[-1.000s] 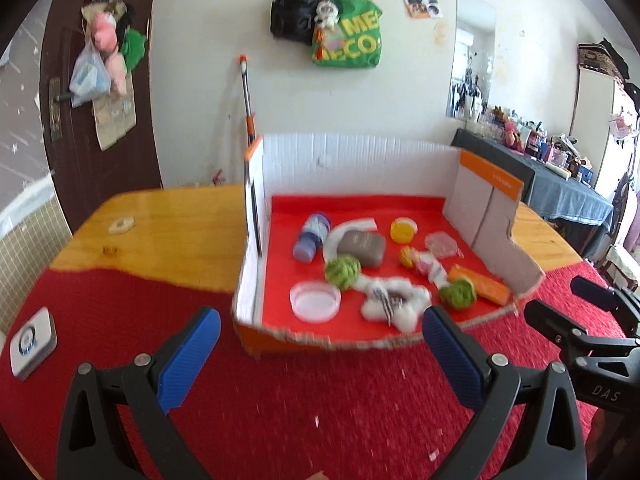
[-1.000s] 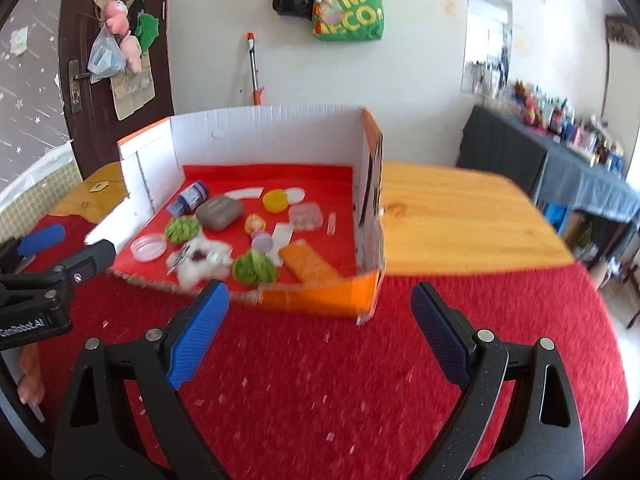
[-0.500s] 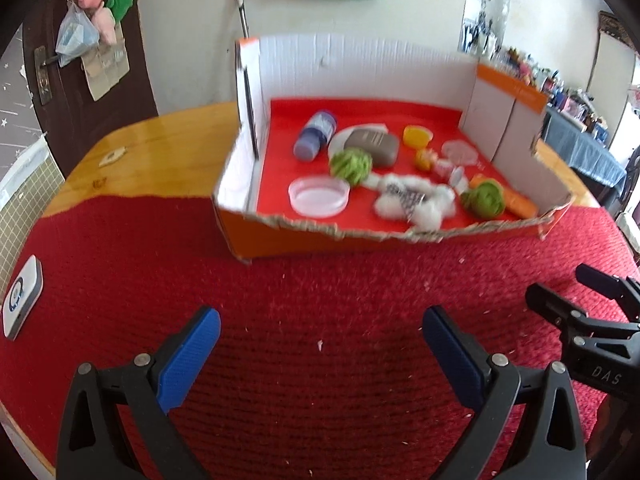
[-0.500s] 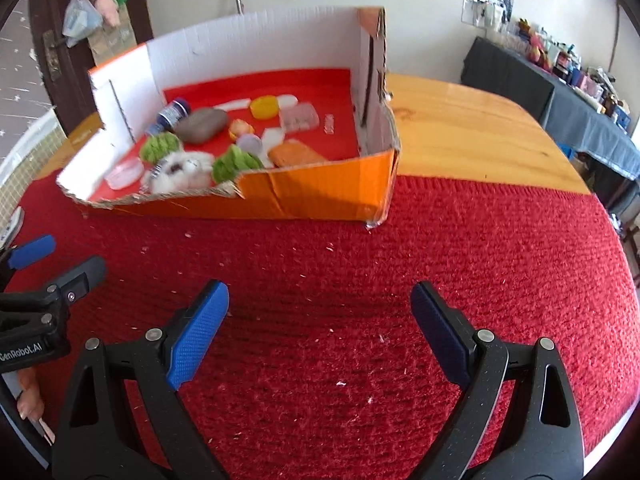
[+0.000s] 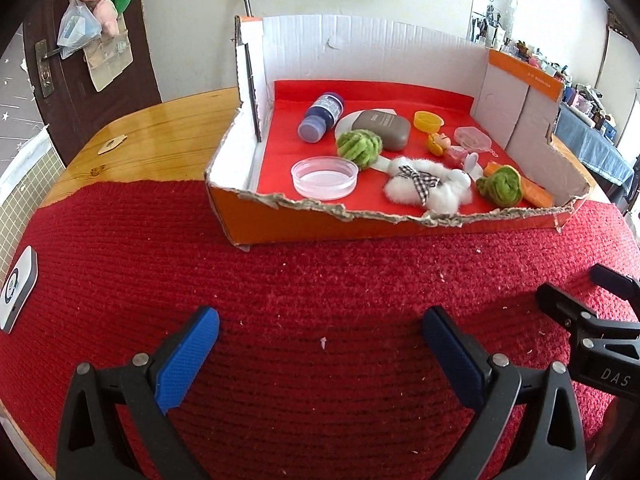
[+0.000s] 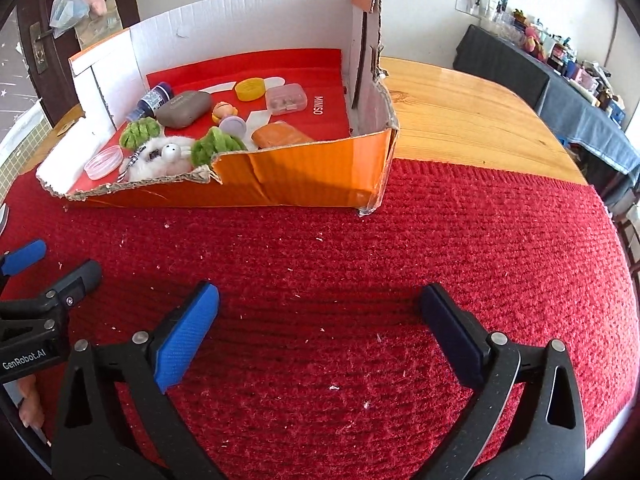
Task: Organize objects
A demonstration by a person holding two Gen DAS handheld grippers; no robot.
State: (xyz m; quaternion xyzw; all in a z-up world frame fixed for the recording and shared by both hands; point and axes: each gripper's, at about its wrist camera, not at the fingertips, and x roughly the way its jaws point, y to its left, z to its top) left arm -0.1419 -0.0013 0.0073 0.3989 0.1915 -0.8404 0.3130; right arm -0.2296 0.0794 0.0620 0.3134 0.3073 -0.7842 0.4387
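Flat white rounded-square device with a round dial [image 5: 18,294]: lies at the far left edge of the red knitted table cloth [image 5: 320,280], well apart from everything else.

Left gripper [image 5: 320,334], black frame with blue ribbed pads: jaws spread wide, nothing between them, poised over bare cloth short of the box.

Torn cardboard box, orange outside, white inside, red liner on its floor [image 5: 400,222]: stands on the cloth's far part, with the wooden table top [image 5: 160,140] showing behind and beside it; front wall low and ragged. Contents, left to right in the left wrist view:
- clear round shallow plastic dish [image 5: 324,178], near the front wall;
- dark blue bottle lying on its side [image 5: 321,117], toward the back;
- green woolly ball [image 5: 359,147], touching the dish's far rim;
- grey-brown rounded pouch [image 5: 383,129], resting partly on a white oval piece;
- white fluffy toy with a checked bow [image 5: 426,189], near the front wall;
- yellow round cap [image 5: 429,121], toward the back;
- small yellow-and-pink figure [image 5: 438,143];
- clear lidded plastic case [image 5: 472,138];
- second green woolly ball [image 5: 500,185], touching an orange block [image 5: 536,194] at the right front corner.

Right gripper [image 6: 320,300], same build: jaws released to full width, having just been opening wider; nothing between them, only cloth beneath. Its tips show at the right edge of the left wrist view, beside the left gripper.
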